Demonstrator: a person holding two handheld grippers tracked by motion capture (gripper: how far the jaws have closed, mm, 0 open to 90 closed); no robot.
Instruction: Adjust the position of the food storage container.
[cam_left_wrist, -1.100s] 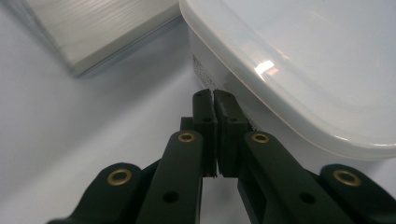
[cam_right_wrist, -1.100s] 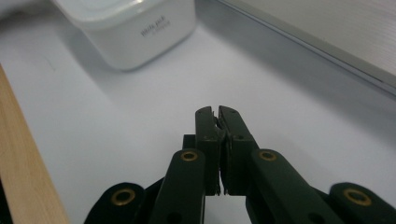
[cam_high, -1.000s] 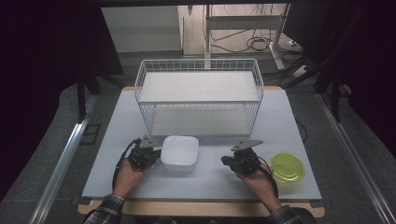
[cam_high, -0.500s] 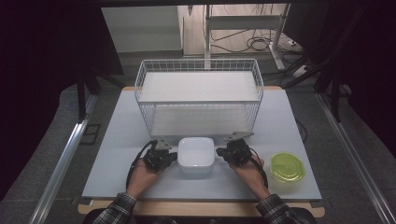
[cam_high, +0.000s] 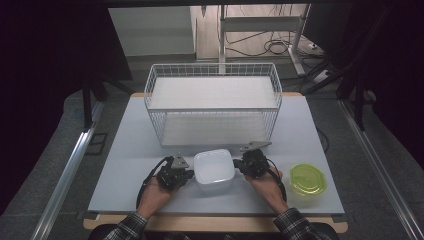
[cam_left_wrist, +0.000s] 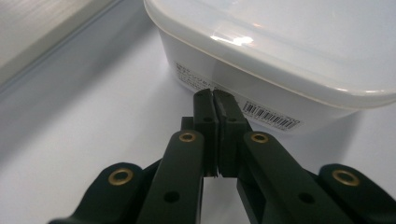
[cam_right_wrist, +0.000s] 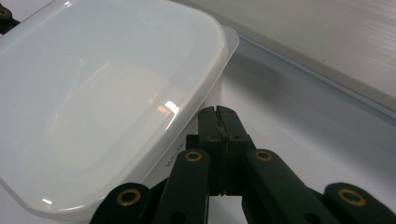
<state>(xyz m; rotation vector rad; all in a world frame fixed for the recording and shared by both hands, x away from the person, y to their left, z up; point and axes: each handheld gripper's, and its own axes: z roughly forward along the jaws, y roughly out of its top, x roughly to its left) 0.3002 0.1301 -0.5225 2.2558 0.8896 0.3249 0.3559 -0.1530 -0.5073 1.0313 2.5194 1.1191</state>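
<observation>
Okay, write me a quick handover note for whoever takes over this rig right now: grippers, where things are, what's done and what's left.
Left gripper: jaws shut, empty, tips against the left wall of the white lidded container.
Right gripper: jaws shut, empty, tips at the container's right wall, under the lid rim.
Container sits on the table, just in front of the white wire basket. Green lid lies at the right, untouched.
Done: the container is squeezed between both grippers.
Left: probably lifting it into the basket; that is only a guess.

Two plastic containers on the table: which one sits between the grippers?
The white lidded container, with the shut left gripper and right gripper at its sides. The yellow-green container lies apart, near the table's right edge.
</observation>
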